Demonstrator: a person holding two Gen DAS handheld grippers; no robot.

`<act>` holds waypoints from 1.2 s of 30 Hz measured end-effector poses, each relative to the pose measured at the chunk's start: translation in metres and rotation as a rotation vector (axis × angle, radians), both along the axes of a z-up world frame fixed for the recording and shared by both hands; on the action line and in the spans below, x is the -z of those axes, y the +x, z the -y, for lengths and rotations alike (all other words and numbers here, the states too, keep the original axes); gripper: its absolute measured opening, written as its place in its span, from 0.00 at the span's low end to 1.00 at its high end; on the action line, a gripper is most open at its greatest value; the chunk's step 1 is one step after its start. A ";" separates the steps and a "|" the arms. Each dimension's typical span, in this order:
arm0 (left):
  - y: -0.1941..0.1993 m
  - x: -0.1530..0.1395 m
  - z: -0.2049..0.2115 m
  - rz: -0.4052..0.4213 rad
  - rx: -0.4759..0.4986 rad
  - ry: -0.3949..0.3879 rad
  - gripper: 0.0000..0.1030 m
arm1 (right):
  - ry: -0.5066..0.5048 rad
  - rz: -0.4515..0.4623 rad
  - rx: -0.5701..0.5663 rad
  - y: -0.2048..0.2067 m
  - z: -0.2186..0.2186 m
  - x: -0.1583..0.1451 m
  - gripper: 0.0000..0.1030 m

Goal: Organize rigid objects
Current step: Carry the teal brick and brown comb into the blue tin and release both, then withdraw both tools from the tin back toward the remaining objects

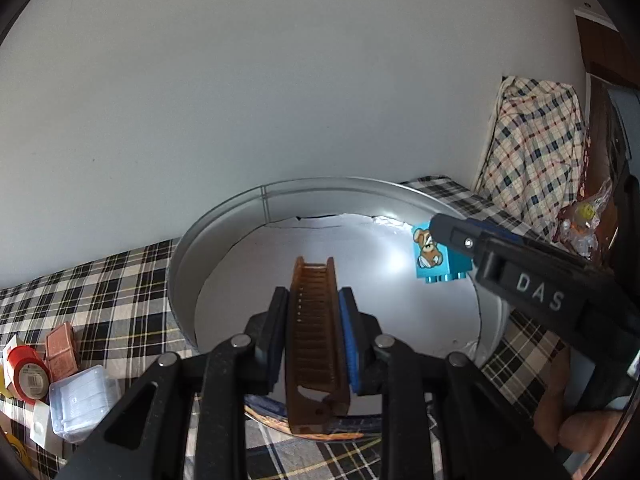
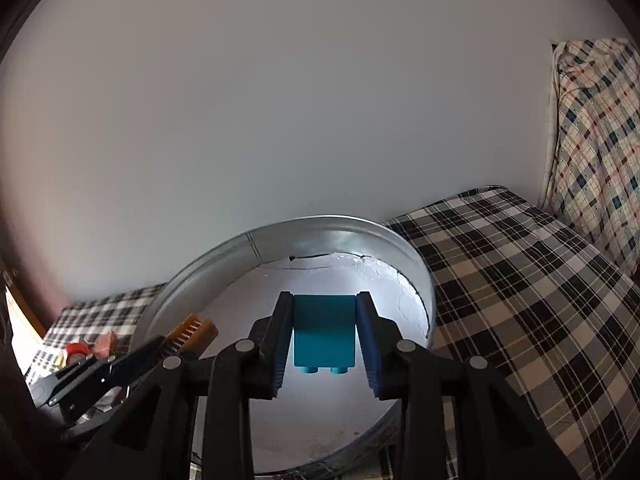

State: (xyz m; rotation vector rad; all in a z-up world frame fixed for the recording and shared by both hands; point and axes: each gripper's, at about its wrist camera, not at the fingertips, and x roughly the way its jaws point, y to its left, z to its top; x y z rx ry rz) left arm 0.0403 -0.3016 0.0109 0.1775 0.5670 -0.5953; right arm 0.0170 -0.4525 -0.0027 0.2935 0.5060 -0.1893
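My left gripper point(image 1: 313, 294) is shut on a brown comb point(image 1: 314, 320), which points forward over the round metal tray point(image 1: 224, 220). The right gripper point(image 2: 323, 300) is shut on a blue toy block point(image 2: 323, 332) and holds it above the tray's white floor. In the left wrist view the same block point(image 1: 434, 260) shows a cartoon sticker, with the right gripper's finger point(image 1: 460, 236) across it. The right wrist view has the comb point(image 2: 192, 332) at its lower left, just over the tray's rim point(image 2: 280, 228).
The tray sits on a plaid bedcover point(image 2: 520, 280) against a pale wall. A red tape roll point(image 1: 26, 372), a copper-coloured block point(image 1: 60, 346) and a clear plastic box point(image 1: 78, 404) lie left of the tray. A checked pillow point(image 1: 532, 148) stands at the right.
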 end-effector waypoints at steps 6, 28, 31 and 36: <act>0.005 0.009 0.001 -0.003 -0.010 0.026 0.23 | -0.019 -0.041 0.009 0.006 -0.003 0.007 0.33; -0.008 0.002 -0.032 0.075 -0.116 -0.021 1.00 | 0.084 0.118 0.125 -0.022 0.018 -0.005 0.87; -0.009 -0.001 -0.039 0.100 -0.142 -0.022 1.00 | 0.064 0.138 0.153 -0.027 0.019 -0.008 0.87; -0.012 -0.007 -0.056 0.136 -0.194 -0.031 1.00 | 0.022 0.275 0.222 -0.048 0.016 -0.015 0.87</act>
